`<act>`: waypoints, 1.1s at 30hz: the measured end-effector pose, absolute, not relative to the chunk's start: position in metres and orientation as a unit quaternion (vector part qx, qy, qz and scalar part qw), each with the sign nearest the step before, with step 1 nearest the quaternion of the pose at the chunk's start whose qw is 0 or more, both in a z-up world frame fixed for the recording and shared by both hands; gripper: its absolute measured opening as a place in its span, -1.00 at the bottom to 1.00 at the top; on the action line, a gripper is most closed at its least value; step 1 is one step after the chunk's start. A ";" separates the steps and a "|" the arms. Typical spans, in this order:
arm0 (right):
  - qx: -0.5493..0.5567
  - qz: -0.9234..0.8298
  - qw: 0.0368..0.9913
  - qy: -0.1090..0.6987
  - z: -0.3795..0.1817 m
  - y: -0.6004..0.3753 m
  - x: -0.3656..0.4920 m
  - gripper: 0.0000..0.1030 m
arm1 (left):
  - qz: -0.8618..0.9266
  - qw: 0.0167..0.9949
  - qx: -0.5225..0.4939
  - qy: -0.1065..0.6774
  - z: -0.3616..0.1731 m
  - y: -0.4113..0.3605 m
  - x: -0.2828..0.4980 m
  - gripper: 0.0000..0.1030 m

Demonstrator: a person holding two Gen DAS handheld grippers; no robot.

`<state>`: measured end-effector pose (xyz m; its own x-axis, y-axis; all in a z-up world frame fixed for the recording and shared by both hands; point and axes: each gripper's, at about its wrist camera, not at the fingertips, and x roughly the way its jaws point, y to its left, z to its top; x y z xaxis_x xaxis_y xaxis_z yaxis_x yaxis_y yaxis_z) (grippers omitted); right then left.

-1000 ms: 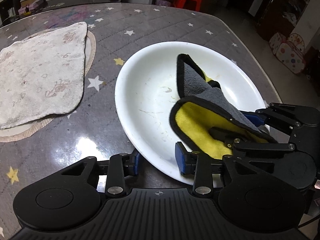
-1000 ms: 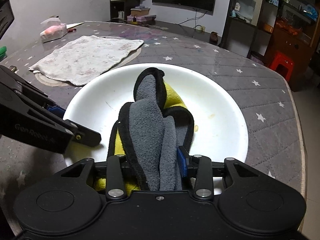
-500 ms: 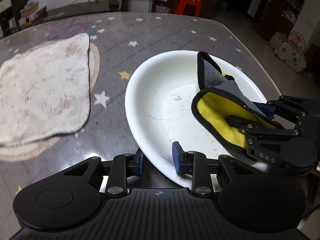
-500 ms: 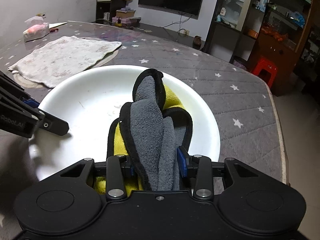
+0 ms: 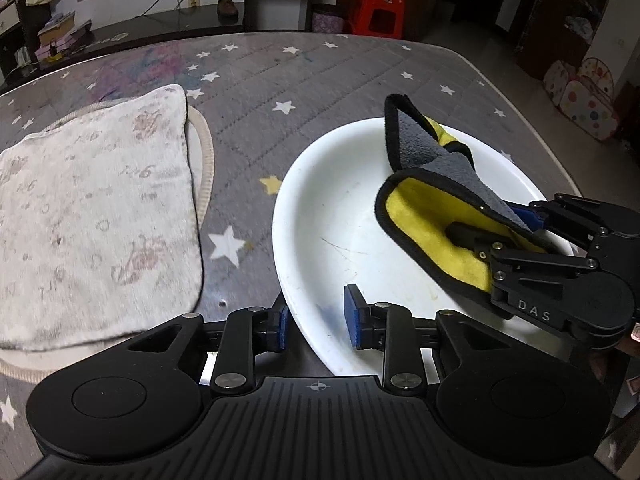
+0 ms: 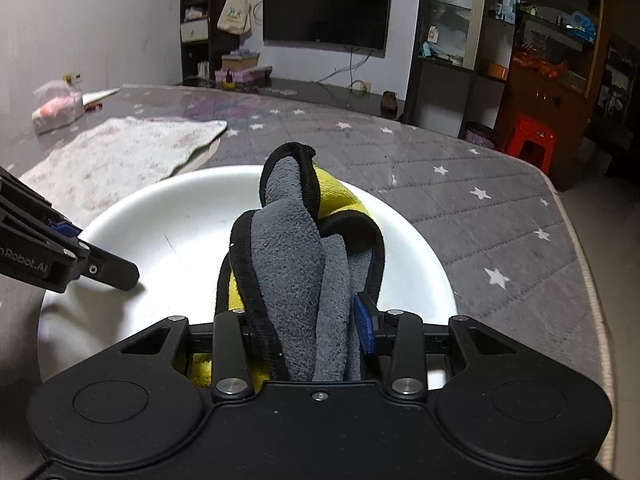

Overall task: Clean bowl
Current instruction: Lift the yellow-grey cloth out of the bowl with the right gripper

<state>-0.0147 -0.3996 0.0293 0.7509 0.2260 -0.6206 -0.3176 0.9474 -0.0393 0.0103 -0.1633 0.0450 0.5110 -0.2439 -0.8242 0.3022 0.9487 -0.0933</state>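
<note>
A wide white bowl [image 5: 340, 216] lies on the grey starred table; it also shows in the right wrist view [image 6: 188, 216]. My left gripper [image 5: 316, 326] is shut on the bowl's near rim, one pad inside and one outside. My right gripper [image 6: 308, 320] is shut on a grey and yellow cloth [image 6: 296, 248] and holds it above the bowl's inside. In the left wrist view the cloth [image 5: 432, 184] hangs over the bowl's right half, with the right gripper [image 5: 520, 216] at the far right.
A pale patterned towel [image 5: 92, 204] lies on a round mat to the left of the bowl; it also shows in the right wrist view [image 6: 120, 148]. A plastic bag [image 6: 56, 106] sits at the table's far left. The table's edge [image 6: 580, 240] runs close on the right.
The bowl's near rim has lifted with my left gripper and the view has tilted up. My right gripper has raised the cloth off the bowl's inside and drawn it toward the right rim.
</note>
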 end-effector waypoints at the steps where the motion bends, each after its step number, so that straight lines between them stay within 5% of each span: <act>1: -0.069 0.146 0.934 0.319 0.029 -0.398 -0.013 -0.22 | -0.156 0.869 0.033 0.468 0.045 -0.163 0.013 -0.45; 24: -0.066 0.148 0.937 0.309 0.031 -0.372 0.044 -0.22 | -0.144 0.871 0.006 0.470 0.046 -0.129 0.090 -0.36; 33: -0.079 0.139 0.943 0.290 0.047 -0.377 0.030 -0.45 | -0.137 0.882 0.009 0.450 0.053 -0.121 0.083 -0.22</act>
